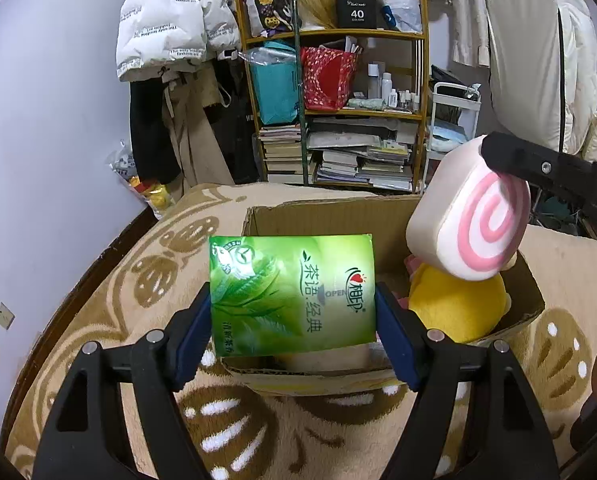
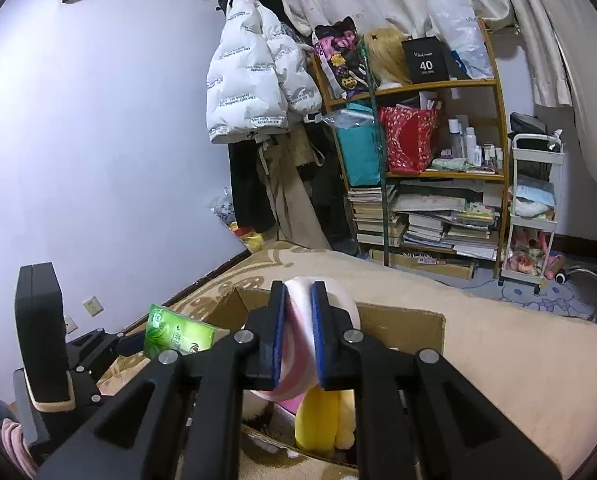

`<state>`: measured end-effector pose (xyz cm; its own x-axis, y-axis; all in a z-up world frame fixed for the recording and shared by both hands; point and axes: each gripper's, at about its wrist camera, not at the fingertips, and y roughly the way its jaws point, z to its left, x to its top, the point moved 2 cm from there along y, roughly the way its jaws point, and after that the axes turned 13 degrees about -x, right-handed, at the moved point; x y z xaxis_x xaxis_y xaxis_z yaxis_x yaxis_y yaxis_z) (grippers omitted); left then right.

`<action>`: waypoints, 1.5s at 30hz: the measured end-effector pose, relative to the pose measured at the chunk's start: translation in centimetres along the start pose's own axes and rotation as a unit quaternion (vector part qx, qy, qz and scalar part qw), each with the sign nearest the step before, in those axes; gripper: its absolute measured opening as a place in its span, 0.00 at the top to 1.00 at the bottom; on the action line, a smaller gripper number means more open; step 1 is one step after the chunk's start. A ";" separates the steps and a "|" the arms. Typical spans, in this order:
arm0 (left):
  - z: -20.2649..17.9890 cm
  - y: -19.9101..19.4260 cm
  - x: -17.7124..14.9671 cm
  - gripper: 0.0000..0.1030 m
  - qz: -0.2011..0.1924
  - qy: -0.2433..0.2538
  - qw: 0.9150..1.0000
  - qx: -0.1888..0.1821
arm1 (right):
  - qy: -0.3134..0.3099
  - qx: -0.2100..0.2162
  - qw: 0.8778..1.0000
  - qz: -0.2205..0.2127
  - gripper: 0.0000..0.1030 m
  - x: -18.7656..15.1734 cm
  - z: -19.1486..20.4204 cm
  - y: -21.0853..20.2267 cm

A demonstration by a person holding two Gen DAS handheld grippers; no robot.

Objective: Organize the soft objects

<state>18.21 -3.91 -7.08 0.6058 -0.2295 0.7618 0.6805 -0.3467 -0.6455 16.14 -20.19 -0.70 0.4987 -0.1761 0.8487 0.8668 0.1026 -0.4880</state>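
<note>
My left gripper (image 1: 292, 312) is shut on a green tissue pack (image 1: 292, 294) and holds it over the near side of an open cardboard box (image 1: 532, 300). My right gripper (image 2: 298, 334) is shut on a white-and-pink swirl roll cushion (image 1: 468, 226), squeezing it above the box's right part; the cushion also shows in the right wrist view (image 2: 300, 320). A yellow plush toy (image 1: 456, 306) lies inside the box under the cushion. The tissue pack also shows at the left of the right wrist view (image 2: 176, 334).
The box sits on a beige bed cover with brown prints (image 1: 146, 280). A shelf of books and bags (image 1: 338, 112), hanging coats (image 1: 166, 20) and a white cart (image 2: 534, 208) stand behind. A wall (image 1: 38, 120) runs along the left.
</note>
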 end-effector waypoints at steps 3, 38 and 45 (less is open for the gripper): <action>0.4 0.2 -0.1 0.27 0.009 -0.016 1.000 -0.005 | -0.005 0.004 1.000 0.002 0.83 -0.2 0.1 -0.1; 1.5 -8.8 -1.9 0.03 -0.013 -0.027 0.998 0.056 | 0.004 -0.079 0.997 0.009 0.02 -0.1 -1.7 -5.9; 0.9 -12.8 -2.6 0.02 -0.037 -0.034 0.997 0.055 | 0.010 -0.093 0.996 0.002 0.00 -0.1 -2.1 -9.6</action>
<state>8.25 1.94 -0.82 0.5763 -0.1443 0.8044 0.7628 -0.2584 -0.5928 7.76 -23.23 3.47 0.5002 -0.1955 0.8436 0.8493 -0.0793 -0.5220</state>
